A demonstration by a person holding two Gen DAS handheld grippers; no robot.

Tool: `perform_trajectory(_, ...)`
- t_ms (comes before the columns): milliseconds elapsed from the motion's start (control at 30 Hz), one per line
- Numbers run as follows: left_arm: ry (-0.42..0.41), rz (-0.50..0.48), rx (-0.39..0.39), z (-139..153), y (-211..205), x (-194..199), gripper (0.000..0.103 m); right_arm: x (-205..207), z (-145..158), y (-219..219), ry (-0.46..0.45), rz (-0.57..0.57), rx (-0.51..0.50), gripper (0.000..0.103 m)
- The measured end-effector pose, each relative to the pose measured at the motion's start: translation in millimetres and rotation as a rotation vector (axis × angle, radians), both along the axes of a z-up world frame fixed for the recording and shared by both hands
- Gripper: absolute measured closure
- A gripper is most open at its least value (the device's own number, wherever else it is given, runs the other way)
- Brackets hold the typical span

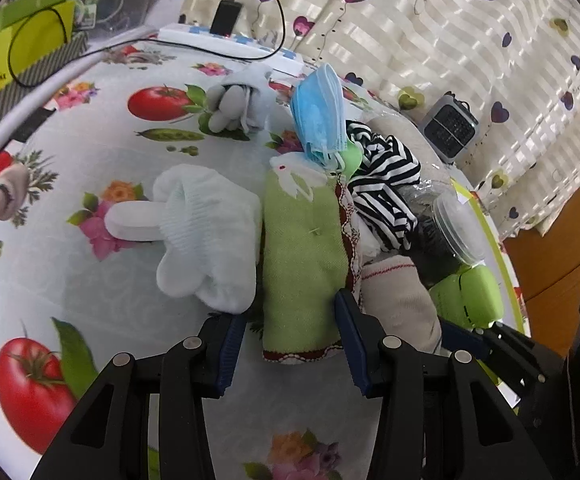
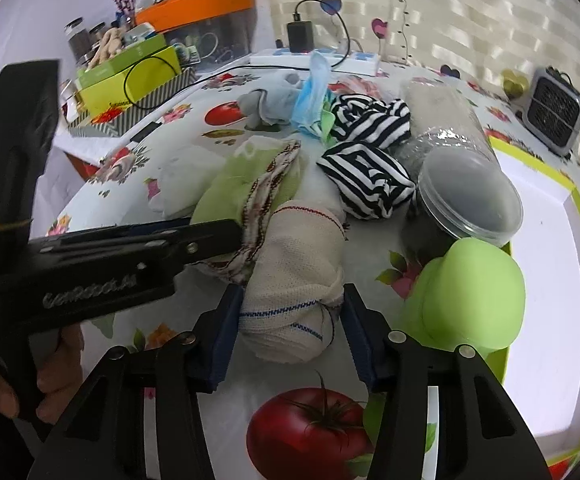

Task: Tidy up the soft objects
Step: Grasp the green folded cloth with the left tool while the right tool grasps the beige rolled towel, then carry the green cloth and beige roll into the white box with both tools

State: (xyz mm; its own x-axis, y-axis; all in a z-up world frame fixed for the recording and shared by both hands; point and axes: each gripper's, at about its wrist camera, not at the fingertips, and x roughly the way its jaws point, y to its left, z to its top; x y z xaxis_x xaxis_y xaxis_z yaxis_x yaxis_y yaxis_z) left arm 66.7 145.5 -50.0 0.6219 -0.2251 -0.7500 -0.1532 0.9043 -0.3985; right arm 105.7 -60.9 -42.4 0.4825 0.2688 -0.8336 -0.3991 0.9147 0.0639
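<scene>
The green cloth (image 1: 304,256) is found on the counter (image 1: 90,280), straddled untouched by the wide left tool (image 1: 290,344). Just right of it, the beige roll (image 2: 294,280) is bracketed by the wide right tool (image 2: 290,336), with contact undetermined.

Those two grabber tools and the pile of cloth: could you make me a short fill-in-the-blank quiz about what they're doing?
1. The left gripper straddles a rolled cloth coloured ____.
2. The right gripper straddles a cream bandage roll with red and ____ stitching.
3. The face mask standing in the pile is ____.
4. The tablecloth shows big red ____.

Missing words: green; blue; blue; tomatoes
</scene>
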Motion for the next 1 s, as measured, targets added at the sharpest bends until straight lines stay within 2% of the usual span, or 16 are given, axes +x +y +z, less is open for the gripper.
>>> perform_trajectory(100,-0.01,-0.008,-0.016,0.5,-1.7,1.5,0.061,-4.4,2.1,-0.6,-0.018,0.011,-0.018,0.054)
perform_trajectory(133,-0.011,-0.008,-0.03,0.0,-1.3,1.8,0.072,-5.5,3.2,-0.1,-0.022,0.013,-0.02,0.055)
perform_trajectory(200,-0.02,-0.023,-0.06,-0.5,-1.3,1.8,0.076,-11.1,6.9,-1.3,-0.037,0.023,-0.022,0.055)
perform_trajectory(267,-0.035,-0.026,-0.044,2.1,-3.2,0.0,0.08,-14.8,10.4,-1.2,-0.049,0.029,-0.024,0.055)
perform_trajectory(633,-0.093,0.001,0.016,20.7,-11.2,-26.9,0.085,-35.2,28.0,-13.4,-0.091,0.056,0.036,0.055)
perform_trajectory(1000,-0.185,-0.002,0.088,61.4,-32.6,-57.5,0.085,-52.7,56.6,-37.6,-0.174,0.024,0.089,0.055)
